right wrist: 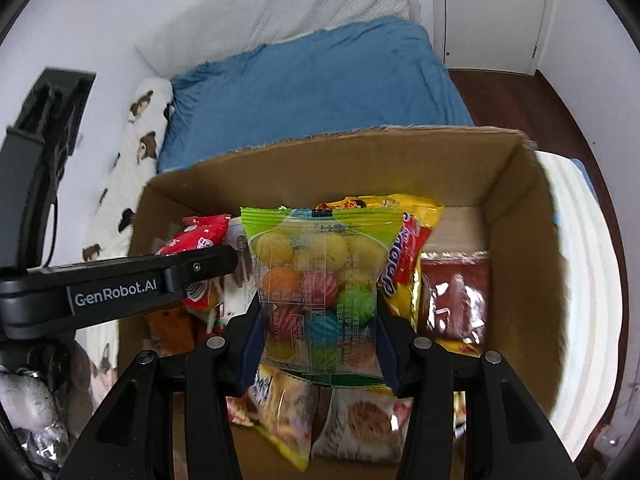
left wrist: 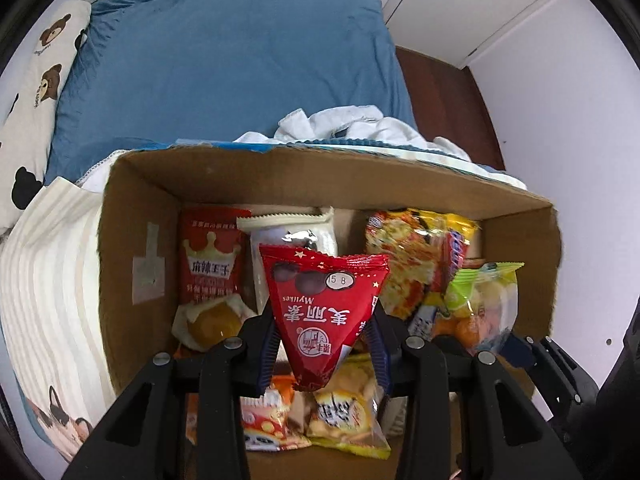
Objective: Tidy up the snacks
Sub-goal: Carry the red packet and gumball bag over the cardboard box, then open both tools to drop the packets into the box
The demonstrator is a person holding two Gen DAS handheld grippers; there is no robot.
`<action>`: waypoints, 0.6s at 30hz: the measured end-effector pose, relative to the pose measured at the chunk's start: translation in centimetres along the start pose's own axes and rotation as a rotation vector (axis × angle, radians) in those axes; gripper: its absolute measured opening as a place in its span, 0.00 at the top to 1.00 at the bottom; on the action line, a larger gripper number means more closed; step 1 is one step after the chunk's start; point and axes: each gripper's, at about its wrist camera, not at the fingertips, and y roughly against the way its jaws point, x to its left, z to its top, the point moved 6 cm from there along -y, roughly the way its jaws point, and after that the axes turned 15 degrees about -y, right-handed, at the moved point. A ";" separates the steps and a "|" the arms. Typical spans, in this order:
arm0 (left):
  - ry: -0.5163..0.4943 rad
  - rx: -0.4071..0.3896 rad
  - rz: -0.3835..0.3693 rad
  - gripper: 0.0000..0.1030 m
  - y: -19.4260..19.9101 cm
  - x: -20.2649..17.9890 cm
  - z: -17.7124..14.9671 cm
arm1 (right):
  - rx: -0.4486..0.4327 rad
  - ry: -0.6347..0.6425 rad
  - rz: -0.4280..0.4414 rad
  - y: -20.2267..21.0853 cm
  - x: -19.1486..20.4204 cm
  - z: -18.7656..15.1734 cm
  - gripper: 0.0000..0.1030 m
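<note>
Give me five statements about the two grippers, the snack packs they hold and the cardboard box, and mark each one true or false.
1. The left gripper is shut on a red triangular snack pack. True.
2. The right gripper is shut on nothing. False: it is shut on a clear bag of coloured candy balls.
3. The cardboard box already has snack packs lying in it. True.
4. The cardboard box stands on a wooden kitchen counter. False: it sits on bedding, in front of a blue pillow.
5. The bag of coloured candy balls has a blue top edge. False: its top edge is green.
</note>
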 end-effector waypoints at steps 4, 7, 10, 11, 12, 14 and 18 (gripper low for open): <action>0.000 0.024 -0.006 0.65 -1.3 0.4 0.2 | 0.023 0.002 -0.020 -1.9 -0.3 0.5 0.51; 0.002 0.035 -0.004 0.65 -2.0 0.7 0.4 | 0.034 0.013 -0.037 -2.9 -0.3 0.7 0.50; 0.021 0.062 0.004 0.65 -2.6 1.0 0.1 | 0.075 0.000 -0.058 -3.8 -0.6 0.7 0.45; 0.029 0.064 0.011 0.65 -2.6 1.1 0.0 | 0.067 -0.011 -0.064 -3.9 -0.7 0.8 0.28; 0.026 0.063 0.025 0.61 -2.6 1.2 0.0 | 0.055 -0.014 -0.072 -3.8 -0.8 1.1 0.09; 0.019 0.058 0.059 0.42 -2.3 1.4 0.0 | 0.047 -0.014 -0.095 -3.8 -0.7 1.4 0.04; 0.002 0.030 0.109 0.09 -1.3 1.6 -0.2 | 0.057 -0.007 -0.123 -3.7 -0.9 1.6 0.04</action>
